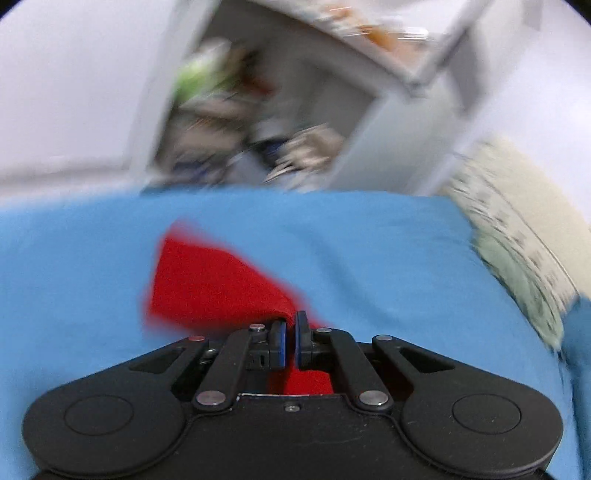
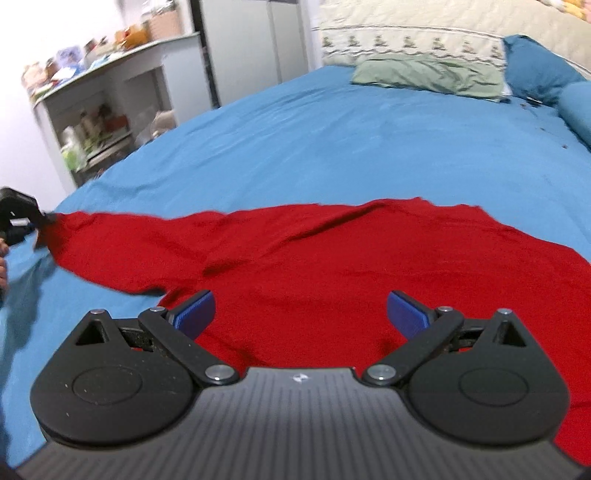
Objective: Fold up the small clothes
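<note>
A red garment (image 2: pixel 332 266) lies spread on the blue bedsheet (image 2: pixel 332 140). One sleeve stretches out to the left. My left gripper (image 2: pixel 35 225) holds the end of that sleeve at the far left of the right wrist view. In the blurred left wrist view the left gripper (image 1: pixel 290 325) is shut on red cloth (image 1: pixel 207 284), which hangs ahead of the fingers over the sheet (image 1: pixel 369 251). My right gripper (image 2: pixel 301 306) is open and empty, just above the garment's body, with its blue pads (image 2: pixel 194 312) spread wide.
A green pillow (image 2: pixel 428 75) and a cream patterned blanket (image 2: pixel 424 33) lie at the head of the bed. Blue pillows (image 2: pixel 543 66) sit at the right. A white shelf unit (image 2: pixel 107 107) full of clutter stands beyond the bed's left edge.
</note>
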A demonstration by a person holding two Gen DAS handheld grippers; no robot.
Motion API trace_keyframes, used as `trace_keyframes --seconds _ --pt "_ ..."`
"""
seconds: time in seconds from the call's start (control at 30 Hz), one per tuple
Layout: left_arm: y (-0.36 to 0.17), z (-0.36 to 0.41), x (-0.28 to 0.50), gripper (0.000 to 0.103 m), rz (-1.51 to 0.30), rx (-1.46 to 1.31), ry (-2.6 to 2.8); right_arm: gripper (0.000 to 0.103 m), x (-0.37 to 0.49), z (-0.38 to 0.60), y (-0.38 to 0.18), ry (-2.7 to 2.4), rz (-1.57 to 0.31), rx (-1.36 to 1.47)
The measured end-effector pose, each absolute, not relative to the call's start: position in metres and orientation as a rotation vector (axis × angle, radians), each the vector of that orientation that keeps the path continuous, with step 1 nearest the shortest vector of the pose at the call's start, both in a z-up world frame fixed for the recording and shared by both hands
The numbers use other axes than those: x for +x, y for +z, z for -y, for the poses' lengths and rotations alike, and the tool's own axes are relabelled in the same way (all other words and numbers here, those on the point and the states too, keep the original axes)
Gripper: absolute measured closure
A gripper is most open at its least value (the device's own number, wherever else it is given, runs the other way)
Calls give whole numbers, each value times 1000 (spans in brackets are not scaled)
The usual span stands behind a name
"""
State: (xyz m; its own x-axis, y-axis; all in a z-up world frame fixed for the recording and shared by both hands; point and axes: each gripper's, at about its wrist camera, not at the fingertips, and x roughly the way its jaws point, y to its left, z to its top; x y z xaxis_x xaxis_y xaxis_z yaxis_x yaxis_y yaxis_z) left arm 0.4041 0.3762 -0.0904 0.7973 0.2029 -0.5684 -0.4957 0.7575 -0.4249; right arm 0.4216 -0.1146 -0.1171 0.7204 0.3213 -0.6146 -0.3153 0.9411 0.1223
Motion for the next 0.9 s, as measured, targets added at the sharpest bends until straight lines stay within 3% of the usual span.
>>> trace_keyframes --seconds 0.17,0.33,0.53,0.6,0.73,0.77,0.83,0.9 --pt "-24 -271 415 99 -435 -339 191 0 419 158 -97 265 -670 51" --pt "-7 -122 428 99 -461 -164 -107 0 408 217 -69 150 -634 47" --pt "-91 48 422 99 -686 20 -400 0 388 289 -69 44 -662 63" --pt "-129 76 415 99 -773 36 -428 0 384 304 -78 34 -699 71" --pt "-152 93 405 96 -793 76 -411 0 379 317 -95 45 -731 68" --pt "-149 94 403 93 -786 93 -411 0 378 318 -96 51 -730 72" --pt "-140 93 399 54 -778 116 -398 0 377 318 -96 73 -717 88" --pt "-125 78 388 36 -746 146 -365 0 378 315 -90 97 -697 88"
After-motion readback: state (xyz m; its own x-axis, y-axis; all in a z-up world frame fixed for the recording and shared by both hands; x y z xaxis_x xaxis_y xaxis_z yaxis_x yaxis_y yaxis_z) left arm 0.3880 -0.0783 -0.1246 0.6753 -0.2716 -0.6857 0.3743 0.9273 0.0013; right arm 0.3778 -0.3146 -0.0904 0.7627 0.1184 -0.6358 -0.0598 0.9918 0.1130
